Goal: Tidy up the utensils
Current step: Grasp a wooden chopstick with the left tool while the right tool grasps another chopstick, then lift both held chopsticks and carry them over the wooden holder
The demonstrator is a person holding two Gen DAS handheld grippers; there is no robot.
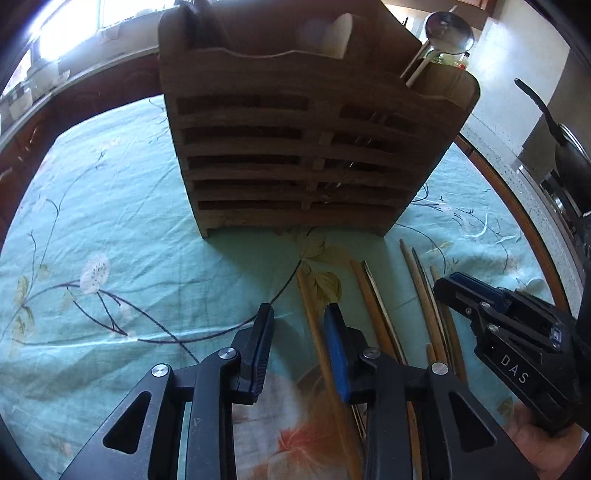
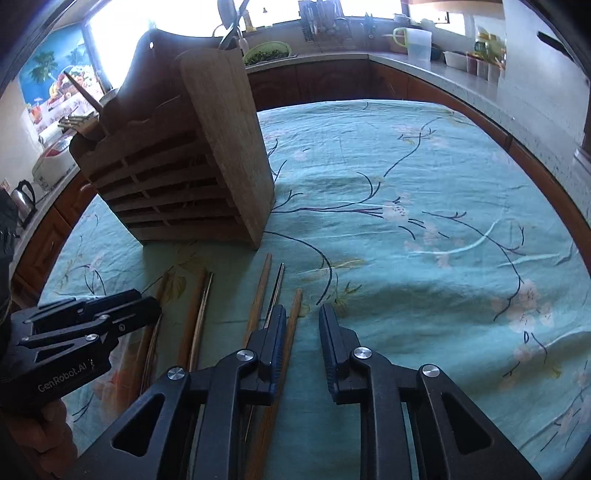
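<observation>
A slatted wooden utensil holder (image 1: 295, 147) stands on the teal floral tablecloth; it also shows in the right wrist view (image 2: 192, 173). A steel ladle (image 1: 447, 31) and a pale spoon (image 1: 338, 35) stand in its top. Several wooden and metal chopsticks (image 1: 373, 310) lie side by side on the cloth in front of it, also in the right wrist view (image 2: 258, 299). My left gripper (image 1: 299, 314) is open and empty, low over the leftmost chopstick (image 1: 314, 321). My right gripper (image 2: 303, 314) is open and empty, just right of the rightmost chopstick (image 2: 293, 317).
The right gripper's body (image 1: 509, 325) sits to the right of the left one. The tablecloth (image 2: 424, 229) stretches to the right. Kitchen counters ring the table, with a jug (image 2: 417, 42), a kettle (image 2: 22, 195) and a black pan (image 1: 565, 147).
</observation>
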